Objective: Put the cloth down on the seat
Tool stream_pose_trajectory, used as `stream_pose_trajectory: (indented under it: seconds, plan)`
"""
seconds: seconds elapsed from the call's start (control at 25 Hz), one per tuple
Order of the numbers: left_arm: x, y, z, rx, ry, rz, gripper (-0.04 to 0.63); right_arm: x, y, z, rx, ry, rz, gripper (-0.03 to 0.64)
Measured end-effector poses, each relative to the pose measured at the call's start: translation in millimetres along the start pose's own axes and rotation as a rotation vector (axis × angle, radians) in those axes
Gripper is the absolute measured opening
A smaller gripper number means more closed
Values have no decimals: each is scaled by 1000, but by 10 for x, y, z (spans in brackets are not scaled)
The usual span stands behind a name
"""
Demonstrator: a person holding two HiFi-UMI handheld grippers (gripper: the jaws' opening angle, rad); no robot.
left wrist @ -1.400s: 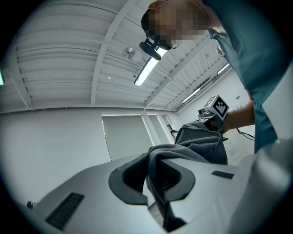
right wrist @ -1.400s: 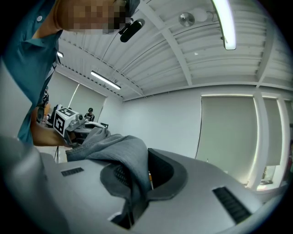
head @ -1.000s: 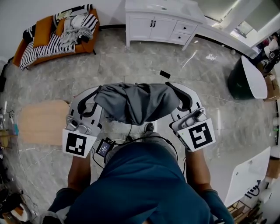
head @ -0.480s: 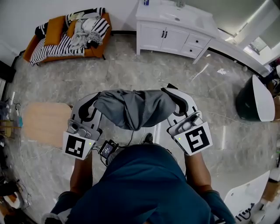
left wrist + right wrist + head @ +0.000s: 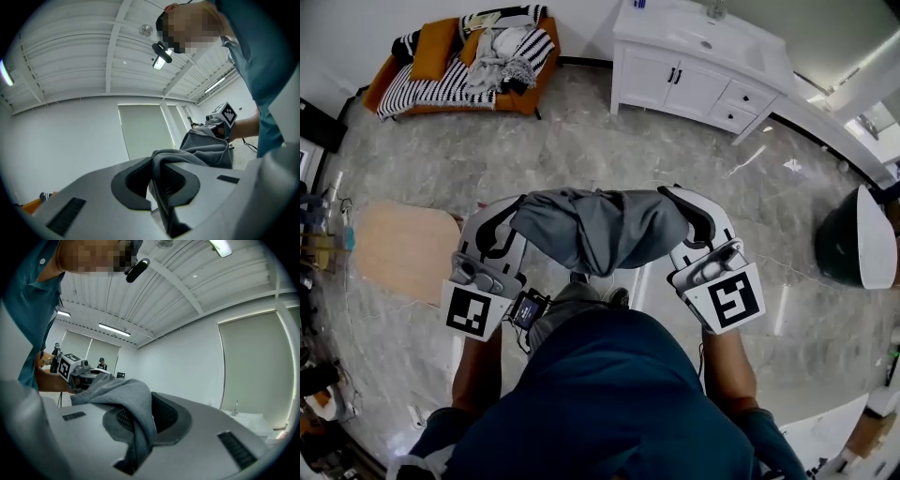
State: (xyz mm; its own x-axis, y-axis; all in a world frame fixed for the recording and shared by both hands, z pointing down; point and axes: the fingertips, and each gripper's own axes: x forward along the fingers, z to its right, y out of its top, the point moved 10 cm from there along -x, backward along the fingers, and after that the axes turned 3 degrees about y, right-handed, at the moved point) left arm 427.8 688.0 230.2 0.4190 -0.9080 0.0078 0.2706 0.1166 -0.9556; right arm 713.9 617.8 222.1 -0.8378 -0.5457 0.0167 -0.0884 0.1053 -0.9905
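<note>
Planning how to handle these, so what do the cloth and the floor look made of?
Cloth: soft grey fabric, probably a knit jersey. It is matte and sags in loose folds. Floor: likely polished marble or marble-look tile, going by the grey veining and glossy light streaks.

No words, numbers or brand names can be read anywhere from here. The only signs are the black-and-white square markers (image 5: pixel 476 311), one on the left tool (image 5: pixel 508 220) and one on the right tool (image 5: pixel 682 211). They show patterns, not letters.
</note>
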Motion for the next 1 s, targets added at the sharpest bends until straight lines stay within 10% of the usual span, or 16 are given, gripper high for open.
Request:
stream_pose_trajectory:
  seconds: [1.0]
  plan:
    - [452, -476, -1243, -32, -13, 9, 25, 1441, -43, 302, -27, 10, -18, 32]
